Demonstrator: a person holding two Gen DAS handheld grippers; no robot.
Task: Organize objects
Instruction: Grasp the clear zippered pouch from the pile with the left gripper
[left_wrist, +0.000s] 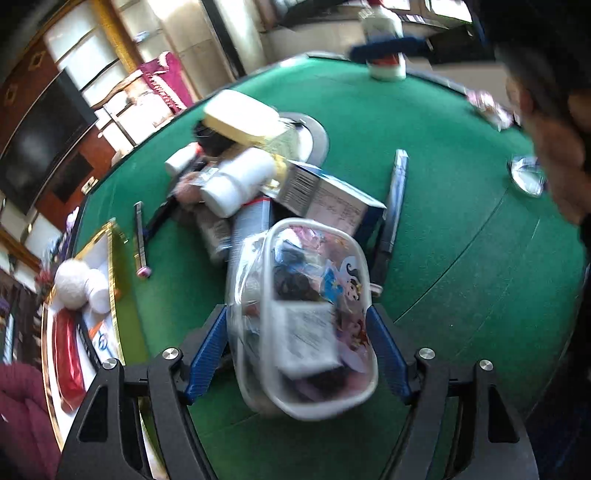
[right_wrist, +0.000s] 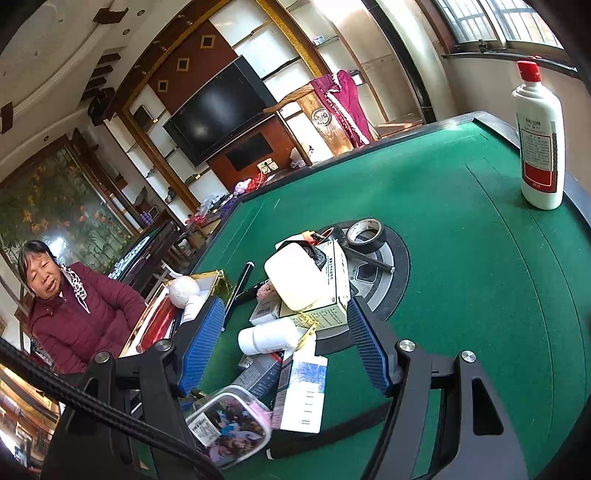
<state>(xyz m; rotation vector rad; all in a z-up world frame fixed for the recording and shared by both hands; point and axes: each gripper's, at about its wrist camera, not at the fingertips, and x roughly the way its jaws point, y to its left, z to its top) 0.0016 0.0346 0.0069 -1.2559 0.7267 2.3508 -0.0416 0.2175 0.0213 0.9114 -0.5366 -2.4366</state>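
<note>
- A green table (right_wrist: 461, 258) fills both views, with a round grey and black hub (right_wrist: 384, 266) at its middle.
- A person in a dark red padded jacket (right_wrist: 77, 314) sits at the table's far edge in the right wrist view.
- A gold-edged open box (left_wrist: 110, 295) lies at the table's edge, holding a white ball (left_wrist: 72, 282) and something red.
- A pile of loose things sits by the hub: a printed carton (right_wrist: 327, 291), a flat white case (right_wrist: 293, 277) on top of it, a white pill bottle (right_wrist: 267, 336) lying on its side, and a blue and white flat box (right_wrist: 304, 391) nearer the camera.
- A clear zipped pouch (left_wrist: 303, 314) with cartoon pictures, stuffed with small items, lies on the felt at the near end of the pile.
- A tall white bottle (right_wrist: 539, 140) with a red cap stands upright near the far table edge, well apart from the pile.
- A roll of black tape (right_wrist: 364, 234) rests on the hub.
- The left gripper (left_wrist: 297, 347) has its jaws released and spread, one on each side of the pouch; the left pad looks close to touching it, the right pad stands just off it, neither pressing.
- The right gripper (right_wrist: 284, 339) hangs over the pile with its jaws spread and nothing between them.
</note>
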